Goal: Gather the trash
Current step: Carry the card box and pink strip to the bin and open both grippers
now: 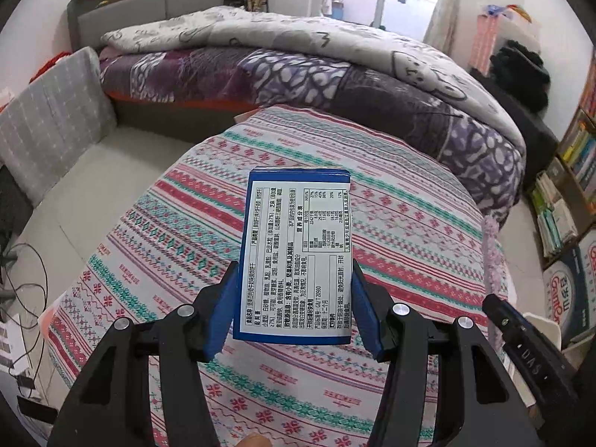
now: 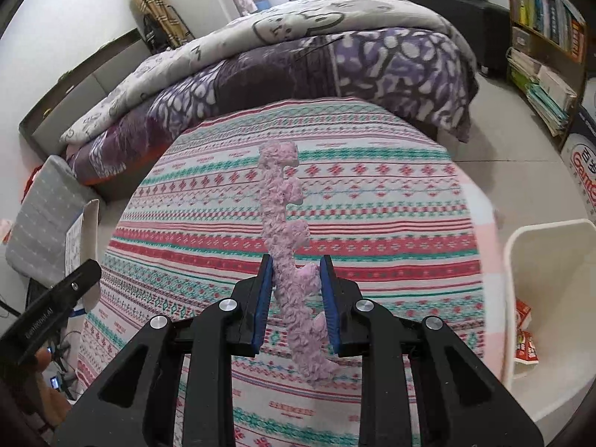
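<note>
My left gripper [image 1: 294, 268] is shut on a blue box [image 1: 296, 249] with a white printed label, held upright above the striped tablecloth [image 1: 391, 231]. My right gripper [image 2: 296, 260] is shut on a pink fuzzy strip [image 2: 283, 201], which sticks up past the fingertips and hangs down behind them. That strip [image 1: 491, 246] also shows at the right edge of the left wrist view, above the right gripper's black body [image 1: 521, 335]. In the right wrist view, the box [image 2: 80, 238] and the left gripper's body [image 2: 56, 298] appear at the far left.
A white bin [image 2: 551, 257] stands on the floor right of the table, with red and white packets [image 2: 525, 339] inside. Behind the table is a bed with a purple quilt [image 1: 298, 74]. A bookshelf [image 2: 540, 11] and cartons line the right wall. Cables [image 1: 22, 279] lie at the left.
</note>
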Motion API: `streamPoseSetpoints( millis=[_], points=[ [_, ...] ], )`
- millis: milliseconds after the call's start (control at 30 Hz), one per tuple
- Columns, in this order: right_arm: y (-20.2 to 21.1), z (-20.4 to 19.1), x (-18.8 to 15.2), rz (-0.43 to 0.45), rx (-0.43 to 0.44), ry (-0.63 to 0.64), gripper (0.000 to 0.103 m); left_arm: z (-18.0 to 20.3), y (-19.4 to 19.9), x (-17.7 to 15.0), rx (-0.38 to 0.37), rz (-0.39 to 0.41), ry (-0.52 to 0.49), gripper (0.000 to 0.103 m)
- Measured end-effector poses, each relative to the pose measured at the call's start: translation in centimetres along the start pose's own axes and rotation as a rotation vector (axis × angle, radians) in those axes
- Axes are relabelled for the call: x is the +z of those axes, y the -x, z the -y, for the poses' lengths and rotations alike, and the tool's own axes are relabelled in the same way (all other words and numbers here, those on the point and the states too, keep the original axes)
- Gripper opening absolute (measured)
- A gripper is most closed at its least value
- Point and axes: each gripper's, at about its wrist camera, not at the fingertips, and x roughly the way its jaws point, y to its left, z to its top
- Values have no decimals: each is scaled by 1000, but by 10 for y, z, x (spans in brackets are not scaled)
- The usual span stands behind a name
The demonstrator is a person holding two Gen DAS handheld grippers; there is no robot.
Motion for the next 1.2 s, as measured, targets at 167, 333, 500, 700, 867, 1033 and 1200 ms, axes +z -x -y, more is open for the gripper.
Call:
streamPoseSetpoints(
  millis=[167, 333, 500, 700, 867, 1033, 1200],
  points=[
    [15, 26, 2, 16, -24, -40, 24, 27, 4, -9, -17, 6, -58, 55],
    [27, 57, 4, 21, -52, -98, 25, 53, 8, -18, -41, 8, -104, 55],
    [44, 92, 5, 35, -85, -181, 25, 81, 12, -28, -73, 7, -148, 56],
    [67, 140, 5, 47, -131, -284, 27, 116, 18, -42, -140, -1, -203, 56],
    [92, 179, 4, 94, -204, -362, 55, 149, 25, -55, -220, -19, -240, 56],
    [117, 217, 0, 136, -273, -431, 71, 186, 31, -72, -273, -22, -305, 56],
    [136, 250, -7, 154, -297, -502, 78, 230, 38, -96, -338, -31, -392, 56]
  ],
)
